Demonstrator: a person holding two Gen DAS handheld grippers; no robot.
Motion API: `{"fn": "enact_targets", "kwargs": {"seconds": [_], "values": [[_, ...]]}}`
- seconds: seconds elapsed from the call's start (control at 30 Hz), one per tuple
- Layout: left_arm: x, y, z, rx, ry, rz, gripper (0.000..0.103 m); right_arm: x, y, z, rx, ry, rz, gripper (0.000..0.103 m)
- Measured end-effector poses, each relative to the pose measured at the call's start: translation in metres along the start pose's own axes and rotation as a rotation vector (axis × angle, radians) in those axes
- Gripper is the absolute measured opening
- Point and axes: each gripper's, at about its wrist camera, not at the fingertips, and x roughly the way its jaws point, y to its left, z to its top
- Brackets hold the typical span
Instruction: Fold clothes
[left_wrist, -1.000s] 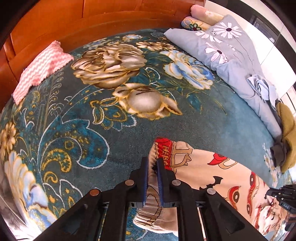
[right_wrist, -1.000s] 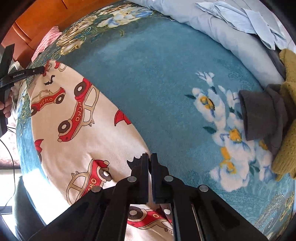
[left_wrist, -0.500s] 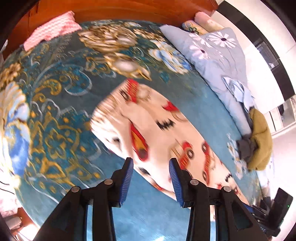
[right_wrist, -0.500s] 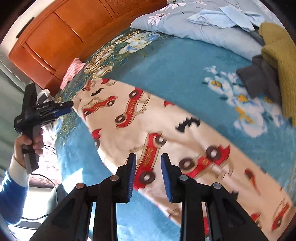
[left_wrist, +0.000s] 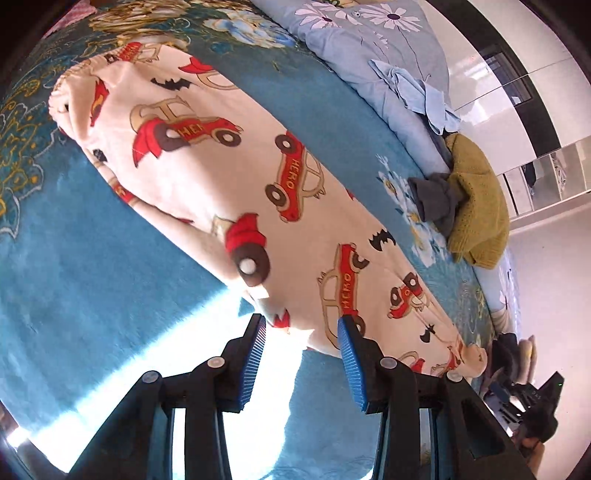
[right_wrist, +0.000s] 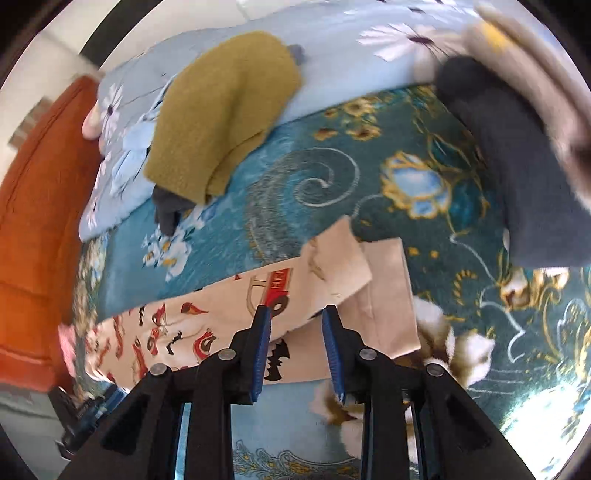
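Observation:
A cream pair of trousers with red car prints (left_wrist: 258, 192) lies stretched flat on the teal floral bed cover (left_wrist: 92, 258). In the right wrist view its leg cuffs (right_wrist: 354, 273) lie just ahead of the fingers. My left gripper (left_wrist: 301, 325) is open and empty, hovering over the long lower edge of the trousers. My right gripper (right_wrist: 295, 314) is open and empty, above the cuff end.
A mustard knit garment (left_wrist: 476, 199) (right_wrist: 221, 114) and a dark grey garment (left_wrist: 432, 199) lie near a light blue flowered quilt (left_wrist: 369, 48). Another dark grey garment (right_wrist: 517, 166) lies at the right. An orange wooden headboard (right_wrist: 33, 221) bounds the bed.
Both grippers have let go of the trousers, opened and pulled back. The trousers now lie spread flat. The right gripper has swung to face the cuff end.

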Motion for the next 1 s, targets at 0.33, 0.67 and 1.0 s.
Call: {"fn": "enact_targets", "kwargs": {"seconds": [0.33,0.67,1.0], "values": [[0.001,-0.03,-0.039,-0.066,0.033,-0.007,0.047,-0.017,-0.078,0.041,0.365,-0.059,0.025,0.036],[-0.006,-0.072,-0.04,-0.01,0.027,0.007,0.047,0.034,0.027,0.04,0.158,-0.038,0.107,0.017],[-0.018,-0.062,-0.042,-0.038,0.011,0.032,0.048,0.058,0.072,0.009,-0.025,0.027,0.352,0.041]]}}
